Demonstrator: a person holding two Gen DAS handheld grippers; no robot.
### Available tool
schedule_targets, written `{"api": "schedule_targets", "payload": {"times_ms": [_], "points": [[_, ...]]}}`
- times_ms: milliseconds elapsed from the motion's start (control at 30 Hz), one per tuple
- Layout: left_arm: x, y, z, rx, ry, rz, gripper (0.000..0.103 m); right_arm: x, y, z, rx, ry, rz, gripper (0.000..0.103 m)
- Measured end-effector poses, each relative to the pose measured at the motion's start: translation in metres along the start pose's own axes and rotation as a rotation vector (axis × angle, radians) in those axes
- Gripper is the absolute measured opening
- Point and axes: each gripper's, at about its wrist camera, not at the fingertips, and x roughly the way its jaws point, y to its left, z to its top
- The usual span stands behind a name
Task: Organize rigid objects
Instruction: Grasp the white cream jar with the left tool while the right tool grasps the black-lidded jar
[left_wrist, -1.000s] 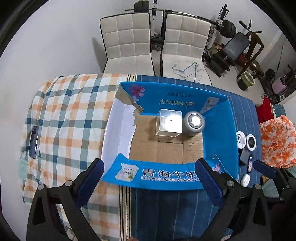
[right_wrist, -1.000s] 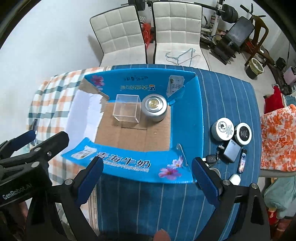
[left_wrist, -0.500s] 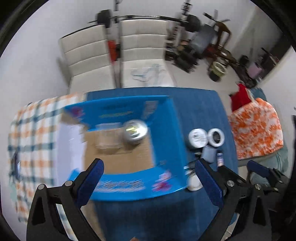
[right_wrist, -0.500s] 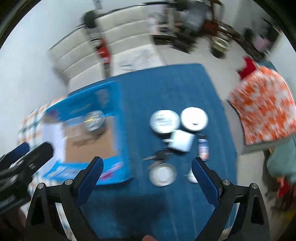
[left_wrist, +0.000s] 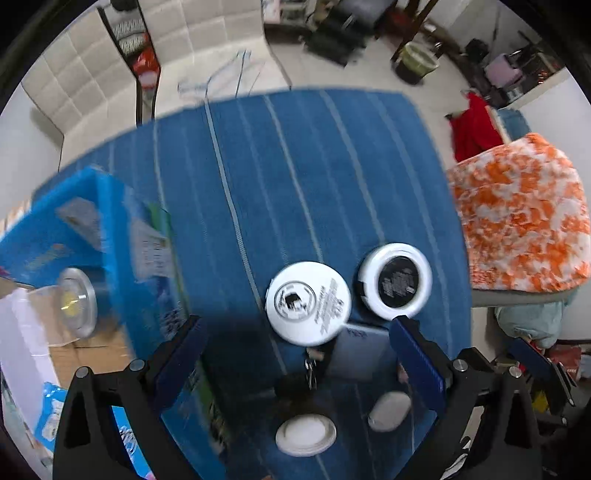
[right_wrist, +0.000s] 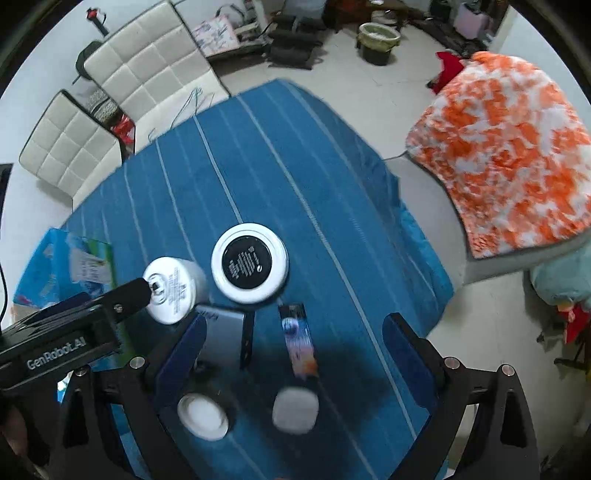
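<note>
Hovering above the blue striped cloth (left_wrist: 280, 177), the left gripper (left_wrist: 299, 363) and the right gripper (right_wrist: 291, 354) both stand with jaws spread wide and nothing between them. Seven small things lie in a cluster on the cloth: two round white tins side by side, one with a white printed face (left_wrist: 308, 302) and one with a black centre (left_wrist: 394, 281); one grey flat case (right_wrist: 225, 334) just below them; one slim printed stick (right_wrist: 298, 339) beside the case; one dark key bunch (left_wrist: 306, 373), partly in shadow; one white round lid (left_wrist: 306, 435); and one white rounded pebble-shaped piece (left_wrist: 389, 410) near it. One blue carton (left_wrist: 66, 236) sits open at the left edge of the cloth, holding one silver round tin (left_wrist: 75, 301) beside one clear plastic box, blurred. One orange-and-white blanket (right_wrist: 513, 155) lies off to the right. Two white padded chairs (right_wrist: 147, 70) stand behind the table.
</note>
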Motion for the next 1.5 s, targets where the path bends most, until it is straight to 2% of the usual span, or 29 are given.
{"api": "schedule_targets", "payload": {"times_ms": [33, 133, 200, 333, 400, 433, 533, 567, 600, 667, 800, 900, 933, 1000, 1100, 1300, 1500], "points": [[0.008, 0.003, 0.002, -0.008, 0.018, 0.002, 0.101, 0.016, 0.003, 0.006, -0.022, 0.017, 0.005, 0.098], [0.019, -0.011, 0.01, 0.034, -0.005, 0.103, 0.101, 0.05, 0.015, 0.014, -0.077, 0.052, 0.013, 0.098], [0.027, -0.017, 0.015, 0.035, 0.021, 0.071, 0.101, 0.069, 0.026, 0.018, -0.123, 0.069, 0.021, 0.098], [0.043, -0.012, 0.019, 0.004, 0.065, 0.08, 0.1, 0.1, 0.029, 0.032, -0.086, 0.093, 0.037, 0.097], [0.046, -0.008, 0.019, -0.021, 0.063, 0.066, 0.1, 0.108, 0.031, 0.035, -0.091, 0.101, 0.075, 0.095], [0.048, -0.006, 0.018, -0.026, 0.071, 0.072, 0.1, 0.114, 0.035, 0.034, -0.099, 0.106, 0.061, 0.095], [0.056, -0.002, 0.018, -0.024, 0.093, 0.07, 0.1, 0.115, 0.037, 0.035, -0.111, 0.075, 0.035, 0.088], [0.059, -0.004, 0.018, -0.023, 0.097, 0.067, 0.1, 0.114, 0.037, 0.034, -0.119, 0.07, 0.016, 0.08], [0.062, -0.005, 0.016, -0.025, 0.11, 0.068, 0.1, 0.112, 0.036, 0.033, -0.129, 0.067, -0.003, 0.077], [0.065, -0.008, 0.014, -0.019, 0.119, 0.069, 0.1, 0.109, 0.023, 0.031, -0.113, 0.072, -0.045, 0.077], [0.074, -0.012, 0.008, -0.013, 0.13, 0.08, 0.101, 0.112, -0.005, 0.03, -0.062, 0.123, 0.013, 0.078], [0.078, -0.012, 0.004, -0.029, 0.118, 0.085, 0.099, 0.116, -0.005, 0.031, -0.078, 0.119, -0.004, 0.079], [0.079, -0.012, 0.003, -0.026, 0.103, 0.081, 0.095, 0.117, -0.003, 0.032, -0.085, 0.116, -0.024, 0.079], [0.08, -0.017, 0.003, -0.016, 0.06, 0.113, 0.077, 0.118, 0.004, 0.033, -0.099, 0.107, -0.063, 0.08], [0.076, -0.021, -0.002, -0.004, 0.021, 0.116, 0.066, 0.12, 0.007, 0.034, -0.114, 0.092, -0.113, 0.078], [0.074, -0.027, 0.004, 0.004, 0.044, 0.111, 0.066, 0.115, 0.004, 0.034, -0.109, 0.11, -0.123, 0.077], [0.057, -0.015, 0.008, -0.01, 0.027, 0.076, 0.066, 0.095, -0.001, 0.027, -0.095, 0.076, -0.115, 0.077]]}}
